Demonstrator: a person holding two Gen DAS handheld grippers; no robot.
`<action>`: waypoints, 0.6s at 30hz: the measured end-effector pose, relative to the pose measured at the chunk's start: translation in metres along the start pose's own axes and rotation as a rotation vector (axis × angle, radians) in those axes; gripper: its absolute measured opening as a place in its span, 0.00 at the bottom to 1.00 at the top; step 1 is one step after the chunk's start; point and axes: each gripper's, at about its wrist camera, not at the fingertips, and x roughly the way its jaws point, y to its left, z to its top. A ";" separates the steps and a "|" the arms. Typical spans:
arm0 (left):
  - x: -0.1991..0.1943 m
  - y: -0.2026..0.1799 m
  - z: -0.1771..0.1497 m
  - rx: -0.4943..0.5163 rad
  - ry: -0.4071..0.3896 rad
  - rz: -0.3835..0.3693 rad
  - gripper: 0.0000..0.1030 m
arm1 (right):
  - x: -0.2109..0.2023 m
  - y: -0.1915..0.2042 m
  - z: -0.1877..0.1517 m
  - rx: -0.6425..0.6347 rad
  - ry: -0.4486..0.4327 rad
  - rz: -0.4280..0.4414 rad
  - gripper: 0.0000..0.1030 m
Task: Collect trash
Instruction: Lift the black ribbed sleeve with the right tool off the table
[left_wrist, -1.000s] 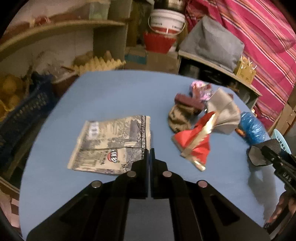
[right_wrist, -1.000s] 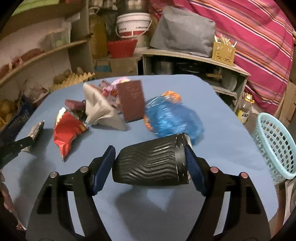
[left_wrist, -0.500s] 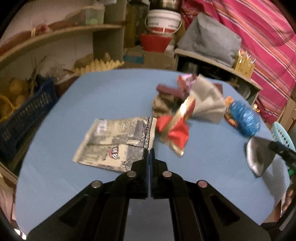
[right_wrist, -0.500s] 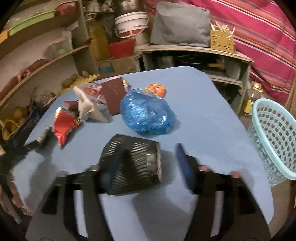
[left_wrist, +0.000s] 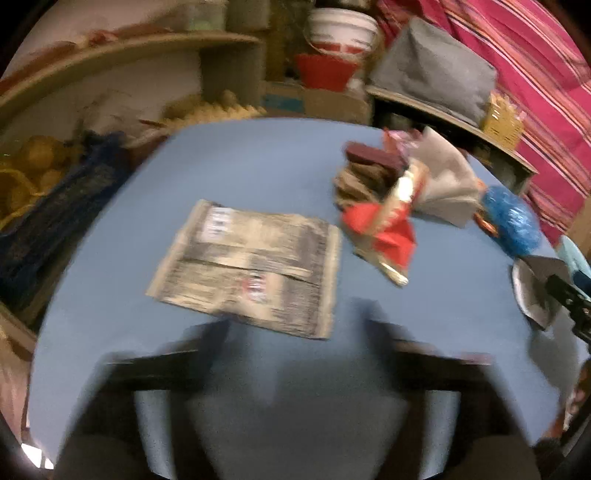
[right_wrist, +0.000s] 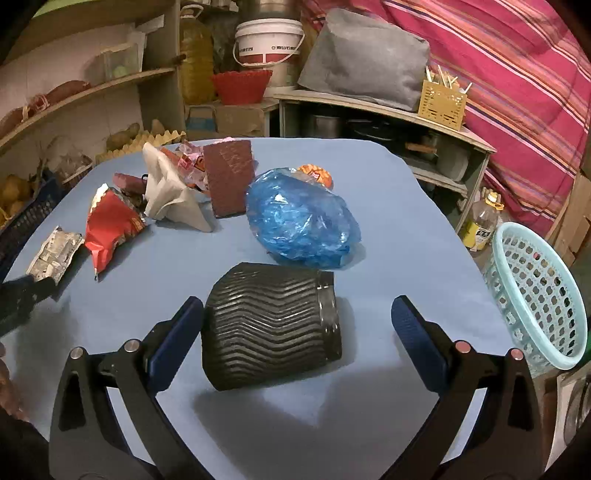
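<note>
A black ribbed paper cup (right_wrist: 271, 326) lies on its side on the blue table (right_wrist: 399, 221), between the fingers of my right gripper (right_wrist: 295, 328), which is open; the cup also shows in the left wrist view (left_wrist: 535, 291). Behind it lie a blue plastic bag (right_wrist: 301, 218), a maroon packet (right_wrist: 229, 179), a grey wrapper (right_wrist: 168, 194) and a red snack bag (right_wrist: 109, 229). A flat printed wrapper (left_wrist: 251, 266) lies just ahead of my left gripper (left_wrist: 291, 332), which is blurred with its fingers apart.
A light blue perforated basket (right_wrist: 539, 291) stands off the table's right edge. Shelves with a white bucket (right_wrist: 267, 44), a red bowl (right_wrist: 240, 86) and a grey bag (right_wrist: 364, 59) stand behind the table. A dark crate (left_wrist: 44, 229) is at the left.
My right gripper has opened and let go of the black cup, which now rests on the table. My left gripper has gone from shut to open and has drawn back from the printed wrapper.
</note>
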 end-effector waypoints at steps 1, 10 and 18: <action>-0.003 0.002 -0.001 0.002 -0.019 0.004 0.80 | -0.001 0.000 0.001 -0.003 -0.004 -0.010 0.96; 0.019 -0.011 0.007 0.092 0.050 0.031 0.81 | -0.002 0.002 0.005 -0.012 -0.001 -0.053 0.96; 0.038 0.009 0.015 0.035 0.108 -0.032 0.60 | 0.010 0.002 0.010 0.056 0.104 0.010 0.96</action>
